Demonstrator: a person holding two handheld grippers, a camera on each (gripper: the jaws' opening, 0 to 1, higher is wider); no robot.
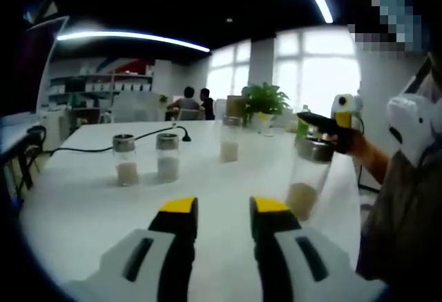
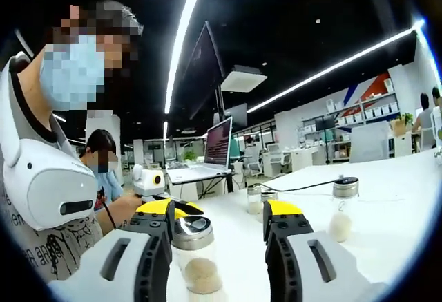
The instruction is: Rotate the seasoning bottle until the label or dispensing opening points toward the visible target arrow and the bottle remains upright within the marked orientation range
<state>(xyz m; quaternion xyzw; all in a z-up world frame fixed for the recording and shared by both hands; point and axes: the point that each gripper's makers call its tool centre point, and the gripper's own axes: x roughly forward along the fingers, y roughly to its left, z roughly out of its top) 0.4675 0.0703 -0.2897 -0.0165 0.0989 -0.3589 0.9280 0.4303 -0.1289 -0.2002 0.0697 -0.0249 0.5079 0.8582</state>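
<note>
A clear seasoning bottle with a metal cap and pale powder at its bottom stands between my right gripper's yellow-tipped jaws. It sits close to the left jaw, and a gap shows on the right side. In the left gripper view the same bottle stands on the white table at the right. The right gripper, held by a hand, is at its cap. My left gripper hovers open over the table's near part, holding nothing.
Three more capped bottles stand farther back on the table, with a black cable behind them. A potted plant is at the far end. People sit in the background. A laptop stands on a neighbouring desk.
</note>
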